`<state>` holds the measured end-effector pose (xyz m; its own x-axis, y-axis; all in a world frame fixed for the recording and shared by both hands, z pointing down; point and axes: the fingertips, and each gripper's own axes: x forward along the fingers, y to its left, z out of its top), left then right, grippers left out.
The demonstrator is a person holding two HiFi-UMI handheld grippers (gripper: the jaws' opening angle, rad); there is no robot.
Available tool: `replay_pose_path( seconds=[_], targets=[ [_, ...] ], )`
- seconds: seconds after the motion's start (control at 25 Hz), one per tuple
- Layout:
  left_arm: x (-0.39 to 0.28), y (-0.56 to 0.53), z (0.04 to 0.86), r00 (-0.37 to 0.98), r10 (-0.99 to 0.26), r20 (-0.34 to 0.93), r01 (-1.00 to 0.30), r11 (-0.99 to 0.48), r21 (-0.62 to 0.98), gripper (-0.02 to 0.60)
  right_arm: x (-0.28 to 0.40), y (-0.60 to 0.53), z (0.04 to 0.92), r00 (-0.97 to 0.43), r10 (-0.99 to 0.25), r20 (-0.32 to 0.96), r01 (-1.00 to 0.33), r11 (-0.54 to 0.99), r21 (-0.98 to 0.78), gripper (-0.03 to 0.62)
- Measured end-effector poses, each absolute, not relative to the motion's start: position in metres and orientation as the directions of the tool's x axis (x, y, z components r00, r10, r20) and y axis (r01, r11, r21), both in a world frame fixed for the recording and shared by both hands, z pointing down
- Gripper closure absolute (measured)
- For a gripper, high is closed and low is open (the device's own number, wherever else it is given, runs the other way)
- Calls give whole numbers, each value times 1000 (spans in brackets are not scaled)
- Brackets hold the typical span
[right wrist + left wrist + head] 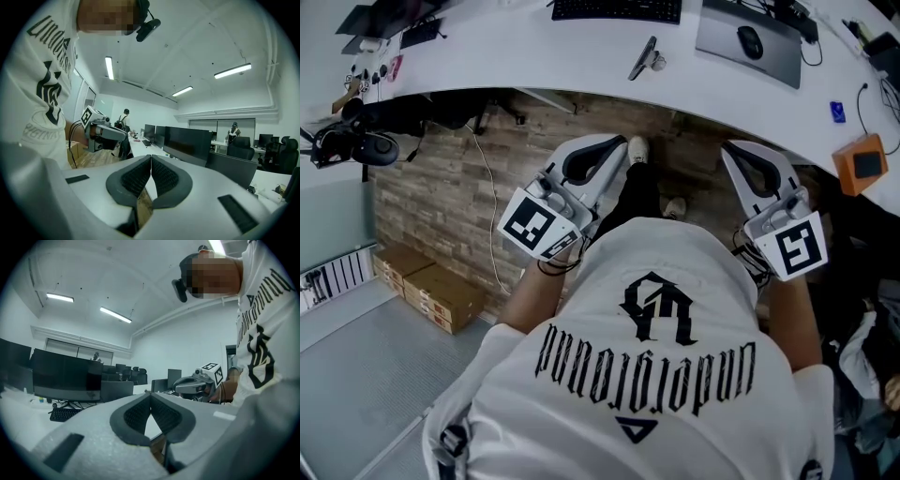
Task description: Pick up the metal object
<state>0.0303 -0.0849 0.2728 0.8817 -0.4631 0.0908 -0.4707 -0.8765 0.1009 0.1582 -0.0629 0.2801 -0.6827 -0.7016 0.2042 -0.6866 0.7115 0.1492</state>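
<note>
A slim metal object [645, 58] lies on the curved white desk [525, 56], ahead of both grippers and well beyond their tips. My left gripper [619, 145] is held in front of the person's torso, below the desk's edge, with its jaws shut and nothing between them. The right gripper [727, 150] is held level with it on the other side, also shut and empty. In the left gripper view the ribbed pads [161, 413] meet at the tip of the left gripper [150, 393]. The right gripper view shows the right gripper [151, 157] closed the same way.
A keyboard [617, 9], a grey mat with a mouse [750, 42] and an orange box [862, 164] are on the desk. Cardboard boxes [427, 286] lie on the floor at the left. Dark monitors [187, 143] line the desk, with people standing further off.
</note>
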Motion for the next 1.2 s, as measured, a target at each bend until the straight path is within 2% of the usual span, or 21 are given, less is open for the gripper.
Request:
replay_pose_path(
  seconds=[0.52,1.2],
  targets=[
    [57,-175,284,918,-380,110,-392,-913,111,566,160,-147,295,-667,-702,251,-700,705,114,579],
    [38,-328,349,923,-313,225,-353,-920,172,566,128,-305,356,-668,-678,307,-734,669,-118,577]
  ],
)
